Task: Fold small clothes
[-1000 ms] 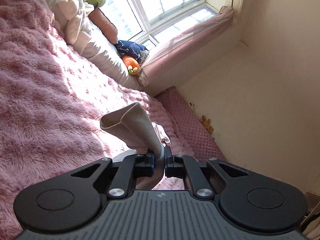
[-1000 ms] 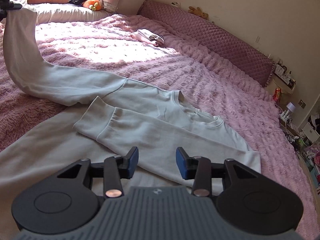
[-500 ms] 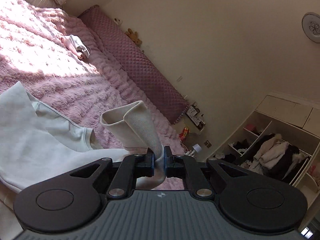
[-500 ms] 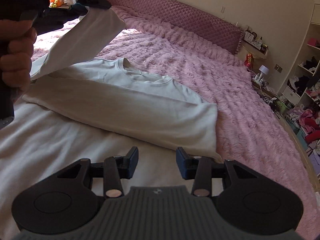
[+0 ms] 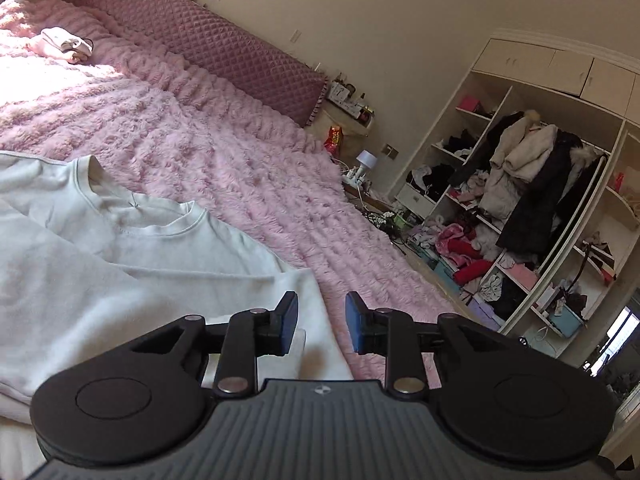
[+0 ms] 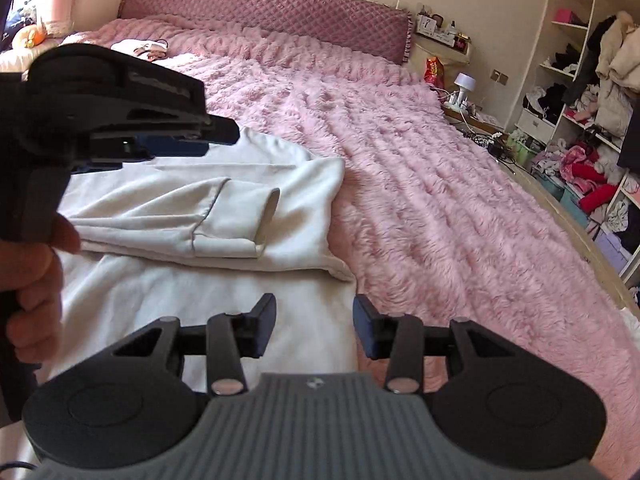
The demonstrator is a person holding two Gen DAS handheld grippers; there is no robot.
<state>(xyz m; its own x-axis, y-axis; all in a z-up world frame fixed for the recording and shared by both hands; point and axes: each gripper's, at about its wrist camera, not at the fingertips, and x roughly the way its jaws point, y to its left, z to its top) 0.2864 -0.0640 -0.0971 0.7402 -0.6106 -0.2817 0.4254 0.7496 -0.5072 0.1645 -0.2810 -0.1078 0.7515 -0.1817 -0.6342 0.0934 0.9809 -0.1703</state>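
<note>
A white sweatshirt [image 5: 120, 272] lies flat on the pink fluffy blanket [image 5: 224, 160], collar toward the headboard. In the right wrist view its sleeve [image 6: 224, 220] lies folded across the body, cuff toward the right edge. My left gripper [image 5: 322, 322] is open and empty, just above the sweatshirt's right edge. It also shows in the right wrist view [image 6: 216, 136], hovering over the sweatshirt. My right gripper [image 6: 314, 326] is open and empty, above the lower part of the sweatshirt [image 6: 200, 300] near its right edge.
A small pile of pale clothes [image 5: 60, 44] lies far up the bed near the quilted purple headboard [image 5: 224, 48]. The bed's right edge drops to a cluttered floor and an open wardrobe [image 5: 532, 200] full of clothes.
My left gripper carried the sleeve cuff across the sweatshirt, opened and let it go; the sleeve now lies folded on the body. My right gripper stayed open.
</note>
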